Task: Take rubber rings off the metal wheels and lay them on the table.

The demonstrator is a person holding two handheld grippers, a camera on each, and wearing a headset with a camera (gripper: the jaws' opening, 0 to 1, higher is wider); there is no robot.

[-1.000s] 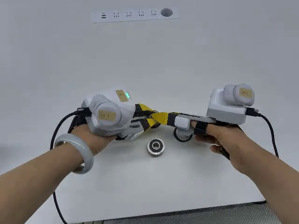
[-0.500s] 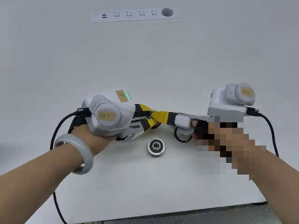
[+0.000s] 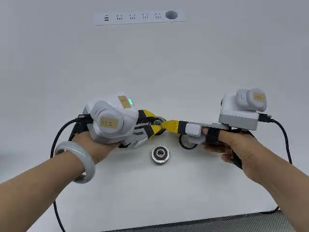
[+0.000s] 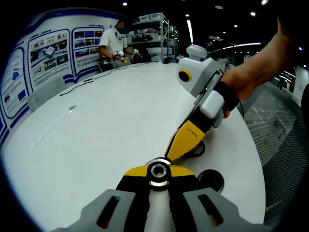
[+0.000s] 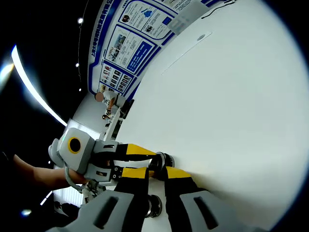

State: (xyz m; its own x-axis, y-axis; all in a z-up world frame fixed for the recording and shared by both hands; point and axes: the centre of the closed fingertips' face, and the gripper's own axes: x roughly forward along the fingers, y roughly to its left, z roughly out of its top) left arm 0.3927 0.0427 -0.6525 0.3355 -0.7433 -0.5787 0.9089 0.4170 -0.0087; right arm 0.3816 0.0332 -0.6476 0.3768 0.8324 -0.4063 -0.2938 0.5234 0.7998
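- Left hand-held gripper (image 3: 153,124) is clamped on a metal wheel (image 4: 158,171).
- Right hand-held gripper (image 3: 169,126) has backed off to the right a touch since a second ago. Jaws are narrow, tips right at that wheel's rim, and I can't tell if they've got rubber.
- My guess: the peel is only starting.
- One black rubber ring (image 3: 186,144) looks already down on the bench (image 3: 193,72) under my right one. A second wheel (image 3: 160,154) sits loose nearby.
- Rings go straight on the bare bench.
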